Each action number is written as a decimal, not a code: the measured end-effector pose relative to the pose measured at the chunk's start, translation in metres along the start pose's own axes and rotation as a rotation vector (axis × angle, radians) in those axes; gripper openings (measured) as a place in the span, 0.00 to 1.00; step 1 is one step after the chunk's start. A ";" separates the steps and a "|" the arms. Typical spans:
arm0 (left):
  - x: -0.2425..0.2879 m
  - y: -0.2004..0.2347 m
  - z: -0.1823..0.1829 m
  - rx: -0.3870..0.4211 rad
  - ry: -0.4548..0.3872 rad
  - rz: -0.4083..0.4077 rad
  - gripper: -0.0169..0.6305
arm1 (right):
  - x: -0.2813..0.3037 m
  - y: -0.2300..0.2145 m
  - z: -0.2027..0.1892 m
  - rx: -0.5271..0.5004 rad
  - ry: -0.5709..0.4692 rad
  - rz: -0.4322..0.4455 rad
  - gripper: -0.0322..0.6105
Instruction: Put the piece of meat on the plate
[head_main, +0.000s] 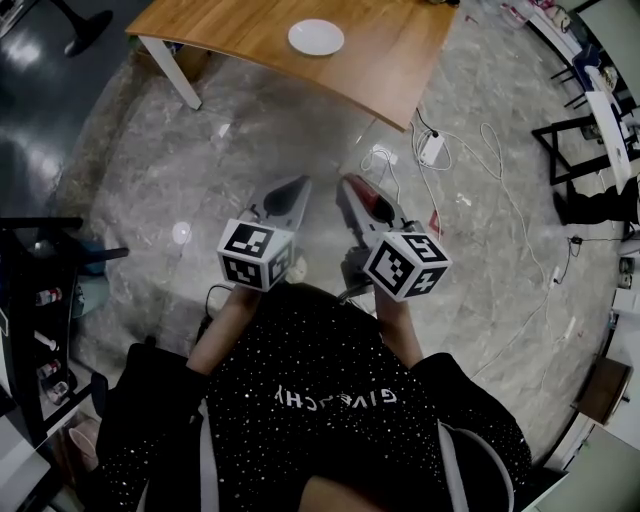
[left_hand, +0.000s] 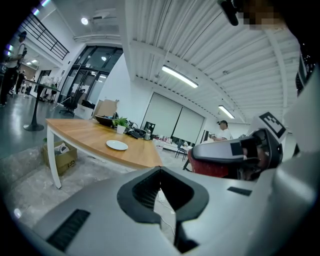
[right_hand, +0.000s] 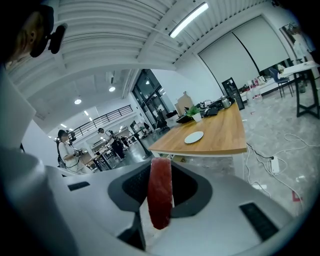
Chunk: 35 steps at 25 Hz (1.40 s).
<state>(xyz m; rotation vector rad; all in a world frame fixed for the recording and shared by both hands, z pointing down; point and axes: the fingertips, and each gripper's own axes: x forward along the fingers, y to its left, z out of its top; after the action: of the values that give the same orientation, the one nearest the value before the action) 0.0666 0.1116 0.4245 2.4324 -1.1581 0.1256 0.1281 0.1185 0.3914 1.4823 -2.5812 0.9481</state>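
Observation:
A red slab of meat (right_hand: 160, 192) stands upright between the jaws of my right gripper (right_hand: 161, 162), which is shut on it. In the head view the meat (head_main: 372, 203) shows red at the tip of the right gripper (head_main: 352, 185), held above the floor. My left gripper (head_main: 295, 185) hangs beside it on the left, and its jaws (left_hand: 160, 172) meet with nothing between them. The white plate (head_main: 316, 37) lies empty on the wooden table (head_main: 400, 60) ahead, well apart from both grippers. Both gripper views show the plate (left_hand: 117, 145) (right_hand: 193, 137) in the distance.
White cables and a power strip (head_main: 432, 148) lie on the marble floor by the table's near corner. A cardboard box (left_hand: 59, 155) sits under the table. A black shelf (head_main: 30, 320) stands at the left, dark chairs (head_main: 580, 150) at the right. People stand far off.

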 end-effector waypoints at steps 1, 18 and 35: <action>0.003 0.001 0.002 0.001 -0.001 -0.002 0.04 | 0.002 -0.001 0.002 -0.002 0.001 0.000 0.20; 0.067 0.048 0.028 0.002 0.036 -0.040 0.04 | 0.068 -0.042 0.035 0.034 -0.003 -0.047 0.20; 0.133 0.132 0.071 -0.012 0.064 -0.042 0.04 | 0.179 -0.066 0.074 0.054 0.034 -0.036 0.20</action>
<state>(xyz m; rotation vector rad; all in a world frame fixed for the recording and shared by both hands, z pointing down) 0.0450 -0.0867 0.4422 2.4226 -1.0761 0.1824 0.1022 -0.0828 0.4173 1.5062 -2.5165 1.0379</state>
